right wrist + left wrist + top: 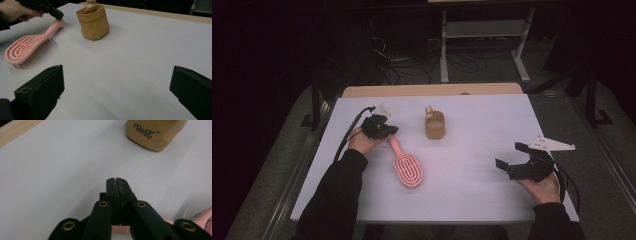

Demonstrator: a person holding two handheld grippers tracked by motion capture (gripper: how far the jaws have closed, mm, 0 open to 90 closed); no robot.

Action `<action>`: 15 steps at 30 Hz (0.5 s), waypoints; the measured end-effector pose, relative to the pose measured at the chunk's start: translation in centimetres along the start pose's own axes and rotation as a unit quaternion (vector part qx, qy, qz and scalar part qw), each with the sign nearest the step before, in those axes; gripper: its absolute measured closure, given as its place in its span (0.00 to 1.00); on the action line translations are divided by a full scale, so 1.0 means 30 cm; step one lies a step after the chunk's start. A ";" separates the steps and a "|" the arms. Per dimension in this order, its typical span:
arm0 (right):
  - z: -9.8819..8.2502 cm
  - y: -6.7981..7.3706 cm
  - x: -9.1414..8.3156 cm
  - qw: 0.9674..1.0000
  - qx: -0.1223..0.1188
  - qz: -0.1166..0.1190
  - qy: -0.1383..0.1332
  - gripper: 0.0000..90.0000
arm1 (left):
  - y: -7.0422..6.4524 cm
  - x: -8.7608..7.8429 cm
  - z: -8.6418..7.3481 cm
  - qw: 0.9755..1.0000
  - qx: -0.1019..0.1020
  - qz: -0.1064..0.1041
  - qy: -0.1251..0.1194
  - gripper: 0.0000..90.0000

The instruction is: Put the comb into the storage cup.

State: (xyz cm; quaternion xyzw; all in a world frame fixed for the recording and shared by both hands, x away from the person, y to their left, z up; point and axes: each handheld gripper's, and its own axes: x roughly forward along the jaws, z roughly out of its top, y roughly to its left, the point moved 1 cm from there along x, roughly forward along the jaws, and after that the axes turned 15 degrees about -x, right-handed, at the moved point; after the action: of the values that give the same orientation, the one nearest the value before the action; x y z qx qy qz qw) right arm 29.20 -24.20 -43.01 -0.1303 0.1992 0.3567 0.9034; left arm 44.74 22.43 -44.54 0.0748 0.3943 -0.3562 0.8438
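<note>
A pink hairbrush (pixel 408 170) lies on the white table (pixel 492 125), its handle pointing away toward my left gripper (pixel 389 131). That gripper is shut, its jaws pressed flat together with nothing between them (pixel 117 180). In the right gripper view its tip (pixel 58 15) hovers at the handle end of the brush (pixel 27 50), just above or touching it. My right gripper (pixel 510 155) rests at the table's right side, open and empty (pixel 117 75). A tan paper bag (pixel 435 126) with a cream object sticking out stands mid-table.
The tan bag (pixel 152 135) bears dark lettering and stands just beyond the left jaws; it also appears far left in the right gripper view (pixel 93 23). A wooden strip (pixel 432 90) edges the table's far side. Cables and a metal frame (pixel 484 30) lie on the floor beyond.
</note>
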 end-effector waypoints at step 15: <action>0.000 0.001 0.001 1.000 -0.001 0.000 0.001 0.00 | -0.020 0.028 -0.017 0.999 0.024 0.007 0.042 1.00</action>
State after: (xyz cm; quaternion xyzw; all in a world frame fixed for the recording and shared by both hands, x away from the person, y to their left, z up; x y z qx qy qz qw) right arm 29.19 -24.16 -43.02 -0.1316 0.1999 0.3569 0.9029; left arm 44.39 21.74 -45.39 0.1122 0.4201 -0.3561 0.8271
